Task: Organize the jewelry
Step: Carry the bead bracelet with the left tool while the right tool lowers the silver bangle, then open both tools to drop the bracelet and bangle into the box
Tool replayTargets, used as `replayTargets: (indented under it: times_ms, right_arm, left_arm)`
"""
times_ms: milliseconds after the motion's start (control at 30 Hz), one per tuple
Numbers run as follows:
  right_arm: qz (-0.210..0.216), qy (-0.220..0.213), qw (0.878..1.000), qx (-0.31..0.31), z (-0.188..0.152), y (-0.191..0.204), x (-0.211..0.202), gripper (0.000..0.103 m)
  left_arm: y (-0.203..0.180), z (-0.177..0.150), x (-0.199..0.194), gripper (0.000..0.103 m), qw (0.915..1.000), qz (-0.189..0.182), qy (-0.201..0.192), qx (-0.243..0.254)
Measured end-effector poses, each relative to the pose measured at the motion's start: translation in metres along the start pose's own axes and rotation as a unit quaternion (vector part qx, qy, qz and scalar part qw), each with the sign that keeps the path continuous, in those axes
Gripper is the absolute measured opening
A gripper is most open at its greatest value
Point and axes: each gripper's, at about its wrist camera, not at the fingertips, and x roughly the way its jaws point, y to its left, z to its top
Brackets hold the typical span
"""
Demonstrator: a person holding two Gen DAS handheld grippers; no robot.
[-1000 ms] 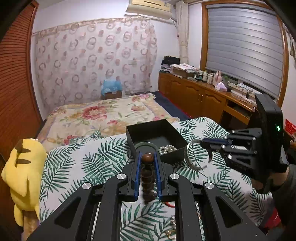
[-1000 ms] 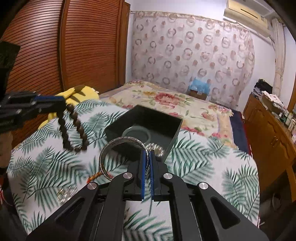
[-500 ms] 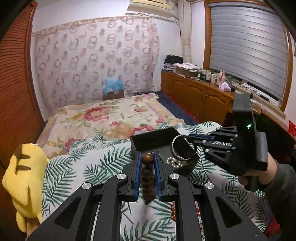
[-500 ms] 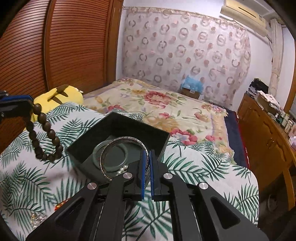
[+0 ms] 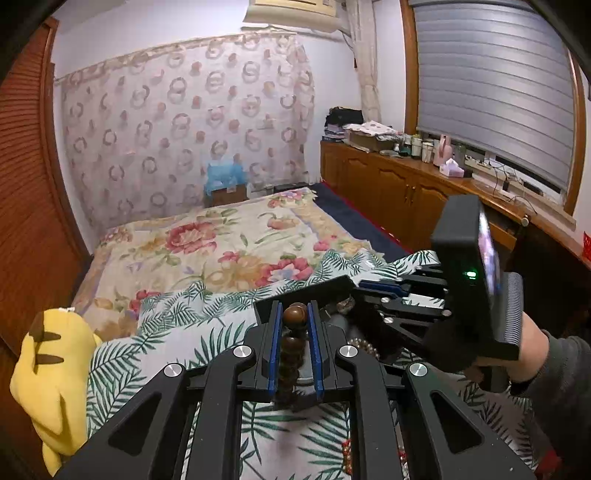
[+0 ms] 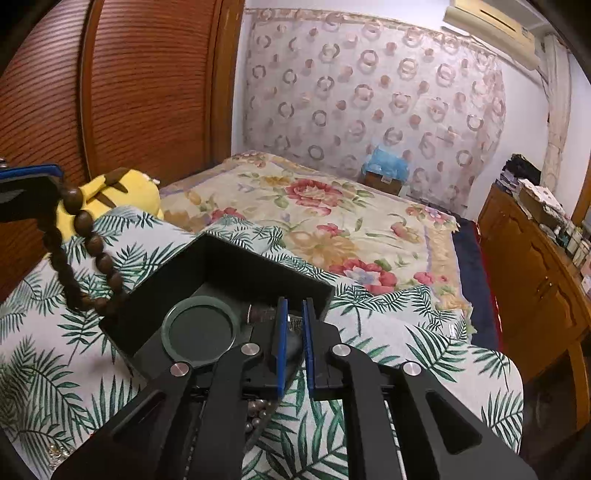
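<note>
Left wrist view: no legible writing. One brown wooden bead bracelet (image 5: 294, 345) pinched in left gripper (image 5: 294, 317), hung beside black box (image 5: 295, 295). Right gripper (image 5: 364, 291) lowered into box.

Right wrist view: right gripper (image 6: 293, 314) fingers parted; one green bangle (image 6: 201, 328) and one silver bangle (image 6: 264, 315) laid inside box (image 6: 236, 269).

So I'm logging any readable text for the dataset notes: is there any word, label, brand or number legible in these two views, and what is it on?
None can be read.
Cardboard box by the curtain: a pale label, too small to read.
Bottles and tissue box on the cabinet: print too blurred.
Air conditioner: no legible brand.
Right gripper screen: blurred colours only.
</note>
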Motion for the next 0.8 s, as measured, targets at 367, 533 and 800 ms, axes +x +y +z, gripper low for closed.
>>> replayTargets:
  times_ms: [367,533,800]
  right_arm:
    - [0.008,-0.021,1.000,0.021,-0.020,-0.010,-0.038,0.010]
    - [0.011,-0.029,0.999,0.017,-0.029,-0.008,-0.053,0.010]
    - [0.017,-0.033,0.999,0.013,-0.031,0.000,-0.063,0.010]
  left_arm:
    - [-0.017,0.013,0.021,0.013,0.9999,-0.002,0.004,0.013]
    - [-0.020,0.012,0.031,0.013,0.9997,-0.001,0.014,0.018]
    - [-0.023,0.006,0.039,0.013,0.9994,0.000,0.027,0.022]
